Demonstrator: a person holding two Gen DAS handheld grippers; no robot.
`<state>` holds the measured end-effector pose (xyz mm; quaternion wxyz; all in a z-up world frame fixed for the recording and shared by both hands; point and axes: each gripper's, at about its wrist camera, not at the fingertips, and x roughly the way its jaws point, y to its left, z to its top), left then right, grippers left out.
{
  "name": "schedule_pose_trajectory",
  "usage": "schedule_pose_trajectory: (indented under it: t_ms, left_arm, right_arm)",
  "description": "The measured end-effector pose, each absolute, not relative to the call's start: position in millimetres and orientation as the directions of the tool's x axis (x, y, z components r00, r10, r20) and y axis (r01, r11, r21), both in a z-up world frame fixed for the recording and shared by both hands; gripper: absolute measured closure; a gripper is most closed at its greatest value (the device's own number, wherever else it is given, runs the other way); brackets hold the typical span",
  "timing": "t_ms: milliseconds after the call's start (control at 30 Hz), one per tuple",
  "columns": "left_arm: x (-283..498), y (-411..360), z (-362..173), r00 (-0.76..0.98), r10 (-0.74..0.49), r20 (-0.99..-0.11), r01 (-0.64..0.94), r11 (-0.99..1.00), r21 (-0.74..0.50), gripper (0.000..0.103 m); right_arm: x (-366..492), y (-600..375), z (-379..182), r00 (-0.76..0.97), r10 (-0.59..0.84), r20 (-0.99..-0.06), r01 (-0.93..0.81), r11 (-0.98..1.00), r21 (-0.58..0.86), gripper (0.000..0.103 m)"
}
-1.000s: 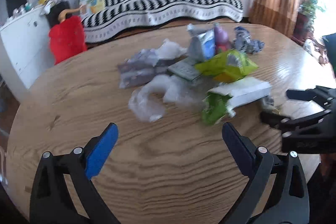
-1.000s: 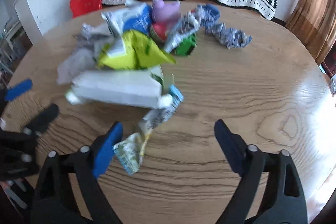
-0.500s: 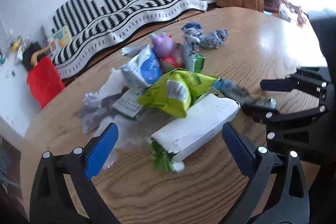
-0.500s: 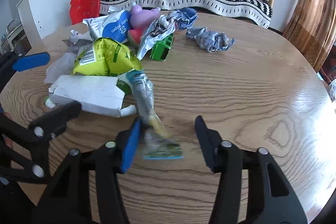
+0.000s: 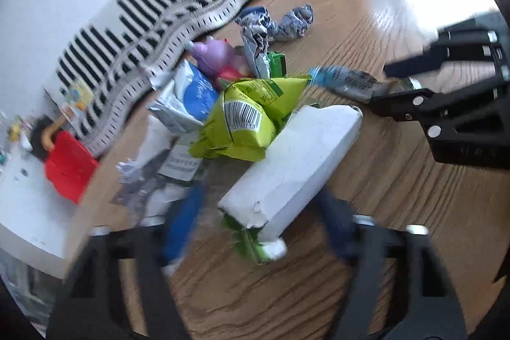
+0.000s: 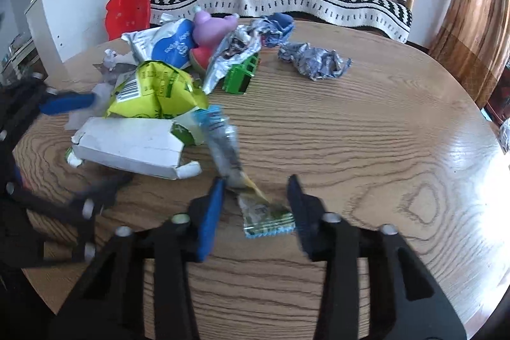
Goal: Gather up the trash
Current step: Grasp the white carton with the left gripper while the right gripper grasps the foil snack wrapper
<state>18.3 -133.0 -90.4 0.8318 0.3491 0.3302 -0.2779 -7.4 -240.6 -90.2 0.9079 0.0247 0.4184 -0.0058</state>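
Observation:
A pile of trash lies on the round wooden table (image 6: pixel 366 133). A white carton (image 5: pixel 293 164) lies at its front, under a yellow-green snack bag (image 5: pixel 248 117). My left gripper (image 5: pixel 255 222) is open, its blue fingers on either side of the carton's torn end. My right gripper (image 6: pixel 255 206) is open around the near end of a long twisted wrapper (image 6: pixel 258 212), which also shows in the left wrist view (image 5: pixel 347 80). The carton also shows in the right wrist view (image 6: pixel 127 145).
Behind lie a blue-and-silver bag (image 6: pixel 169 43), a purple pig toy (image 6: pixel 210 27), a green toy (image 6: pixel 242 75) and a crumpled foil wrapper (image 6: pixel 315 61). A red stool (image 6: pixel 127 11), a white cabinet and a striped sofa stand beyond the table.
My left gripper has moved forward to the white carton and narrowed around its end. My right gripper has narrowed around the twisted wrapper's end.

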Motion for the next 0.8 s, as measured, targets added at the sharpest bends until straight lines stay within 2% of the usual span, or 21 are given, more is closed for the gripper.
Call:
schedule_pose_trajectory:
  t_ms: [33,67,167,433,633,733,800]
  left_arm:
    - [20,-131,-88,0.606,-0.256,-0.753,0.705,0.61,0.36,0.061]
    - [19,-128,-83,0.591,-0.288,-0.753,0.716,0.618,0.325,0.073]
    - [18,-116,-69,0.603,-0.339,-0.722,0.694,0.67,0.264,0.074]
    - [27,-81,-46,0.591,-0.451,-0.669,0.629,0.777,0.032,0.075]
    - [25,-73,-39,0.618,-0.458,-0.639,0.599,0.801,0.004,0.075]
    - [29,-65,-35,0.642,-0.456,-0.616,0.573,0.82,-0.009,0.075]
    - [32,-54,-29,0.662,-0.466,-0.587,0.541,0.839,-0.056,0.075]
  right_arm:
    - [-8,-240,-90,0.65,0.016,-0.76,0.032,0.998,0.048,0.084]
    - [-8,-241,-90,0.65,0.02,-0.759,0.035,0.998,0.056,0.084]
    - [-12,-247,-85,0.675,0.057,-0.736,0.047,0.992,0.121,0.084]
    - [-27,-249,-66,0.748,0.084,-0.658,0.049,0.982,0.181,0.084]
    - [-31,-250,-60,0.773,0.087,-0.628,0.054,0.978,0.201,0.084]
    - [-44,-253,-45,0.836,0.072,-0.543,0.062,0.973,0.224,0.084]
    - [-53,-252,-35,0.873,0.027,-0.488,0.076,0.979,0.189,0.084]
